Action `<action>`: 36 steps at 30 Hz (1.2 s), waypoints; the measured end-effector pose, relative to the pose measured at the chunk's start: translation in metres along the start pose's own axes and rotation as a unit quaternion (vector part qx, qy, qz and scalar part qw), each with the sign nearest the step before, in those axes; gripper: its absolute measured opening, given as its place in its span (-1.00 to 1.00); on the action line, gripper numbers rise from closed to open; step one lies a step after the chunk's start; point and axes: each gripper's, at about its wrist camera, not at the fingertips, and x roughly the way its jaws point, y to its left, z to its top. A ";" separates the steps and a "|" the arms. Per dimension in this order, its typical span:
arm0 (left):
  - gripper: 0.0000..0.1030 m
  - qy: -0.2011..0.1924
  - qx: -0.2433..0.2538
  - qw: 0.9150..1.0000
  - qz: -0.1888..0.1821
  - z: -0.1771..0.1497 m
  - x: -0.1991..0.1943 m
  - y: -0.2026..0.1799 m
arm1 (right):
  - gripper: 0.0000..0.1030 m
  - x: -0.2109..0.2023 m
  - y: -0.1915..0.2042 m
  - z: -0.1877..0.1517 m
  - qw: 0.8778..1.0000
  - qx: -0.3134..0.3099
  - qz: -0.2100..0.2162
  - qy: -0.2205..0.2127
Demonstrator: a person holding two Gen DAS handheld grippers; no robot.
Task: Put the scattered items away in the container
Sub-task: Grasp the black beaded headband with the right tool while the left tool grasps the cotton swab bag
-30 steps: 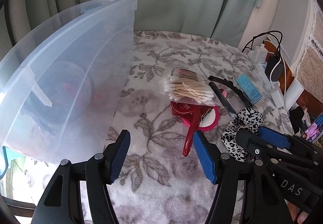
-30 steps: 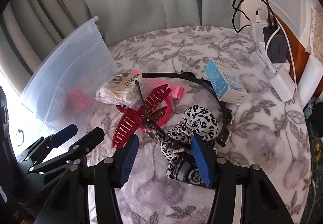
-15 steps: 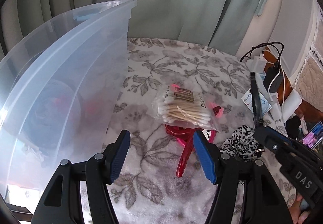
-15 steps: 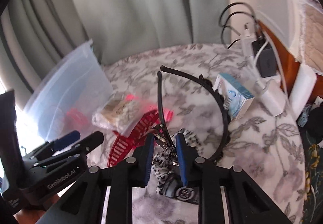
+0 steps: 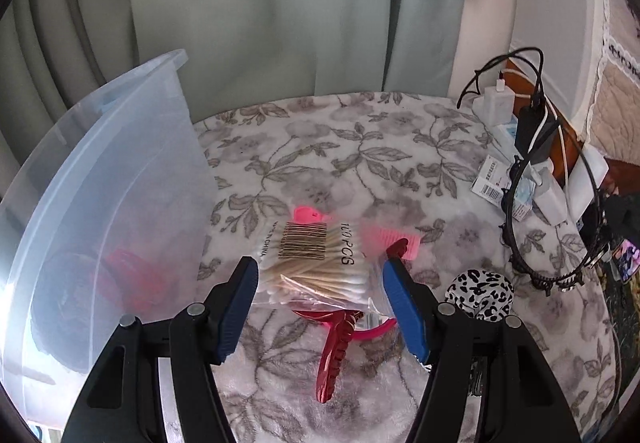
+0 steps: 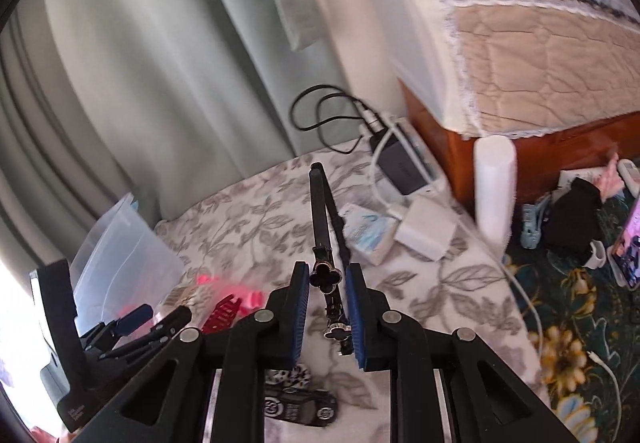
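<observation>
My right gripper (image 6: pixel 327 293) is shut on a black headband (image 6: pixel 320 211) with clover charms, lifted off the bed and standing upright; from the left wrist view the headband (image 5: pixel 514 239) hangs at the right. My left gripper (image 5: pixel 318 283) is open, its blue pads either side of a bag of cotton swabs (image 5: pixel 316 263), not touching it. The bag lies on a red claw clip (image 5: pixel 334 355) and a pink mirror (image 5: pixel 370 329). A leopard scrunchie (image 5: pixel 480 293) sits to the right. The clear plastic container (image 5: pixel 108 203) stands at the left, holding red and dark items.
A small blue-and-white box (image 6: pixel 366 233), white chargers (image 6: pixel 426 233) and a black adapter (image 6: pixel 400 163) with cables lie at the far right of the floral blanket (image 5: pixel 360 147). A wooden bed frame (image 6: pixel 520 139) and curtains (image 5: pixel 260 3) border the area. A phone (image 6: pixel 630 243) stands at right.
My right gripper has closed on the headband and raised it off the bed, tilting upward. My left gripper moved forward over the cotton swab bag, staying open.
</observation>
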 end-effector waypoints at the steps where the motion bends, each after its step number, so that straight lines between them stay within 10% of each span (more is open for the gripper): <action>1: 0.30 0.004 0.011 1.000 0.004 0.000 0.003 -0.004 | -0.57 0.002 -0.004 0.000 1.000 0.004 -0.010 0.006; 6: 0.34 0.006 0.050 0.998 0.041 -0.007 0.019 -0.012 | -0.54 0.016 -0.031 -0.003 0.998 0.048 -0.006 0.040; 30: 0.38 -0.001 -0.060 0.998 -0.016 0.004 0.025 0.037 | -0.54 0.042 -0.030 -0.016 0.996 0.046 0.008 0.074; 36: -0.23 0.003 -0.046 0.999 -0.025 0.011 0.032 0.031 | -0.54 0.041 -0.032 -0.017 0.996 0.047 0.008 0.078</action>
